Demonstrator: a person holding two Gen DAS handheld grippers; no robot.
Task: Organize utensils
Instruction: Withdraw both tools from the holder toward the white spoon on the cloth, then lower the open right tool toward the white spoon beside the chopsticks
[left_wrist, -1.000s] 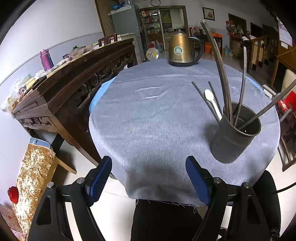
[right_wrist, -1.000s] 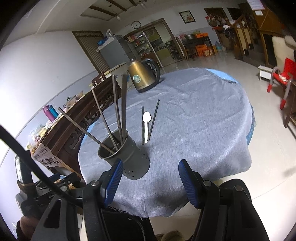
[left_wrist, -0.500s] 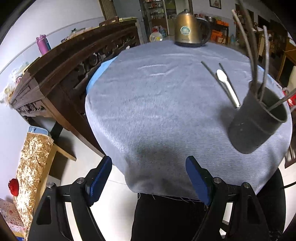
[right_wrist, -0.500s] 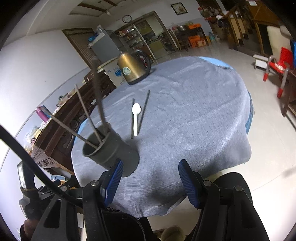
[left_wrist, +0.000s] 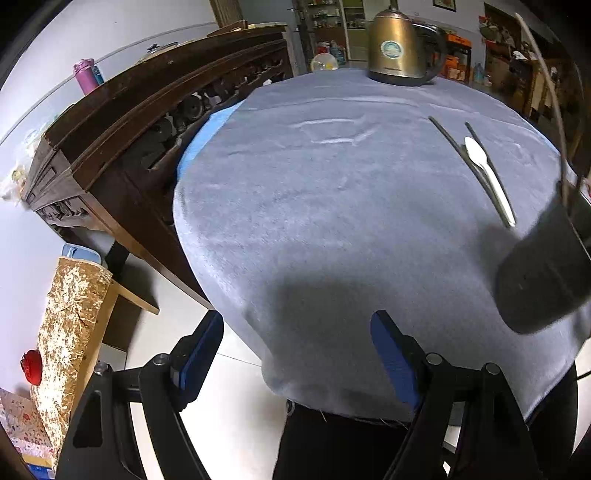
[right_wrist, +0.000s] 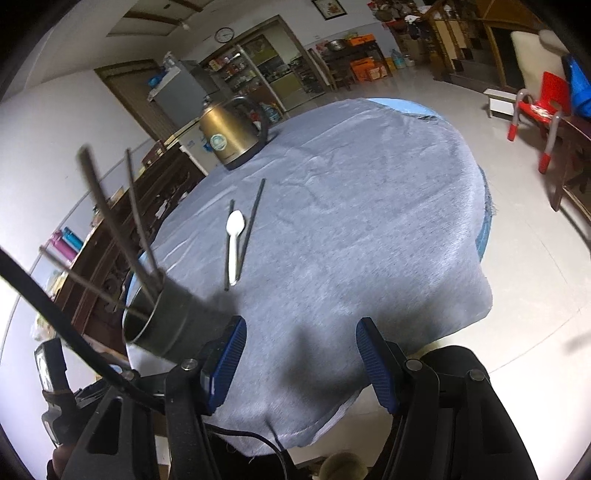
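Both claws gape empty as we hang over the near edge of the table (right_wrist: 369, 206): our right gripper (right_wrist: 299, 350) just beside the dark holder (right_wrist: 173, 325), our left gripper (left_wrist: 295, 350) off to its other side. That holder (left_wrist: 546, 266) already bristles with long utensils near the rim, while the white spoon (right_wrist: 233, 243) lies flat between two dark chopsticks (right_wrist: 253, 218) farther in, kettle (right_wrist: 231, 136) beyond. We reckon they're laid out ready for picking.

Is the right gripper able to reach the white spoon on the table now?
Probably yes: the right gripper is open, and bare cloth lies between it and the white spoon; the holder stands off left.
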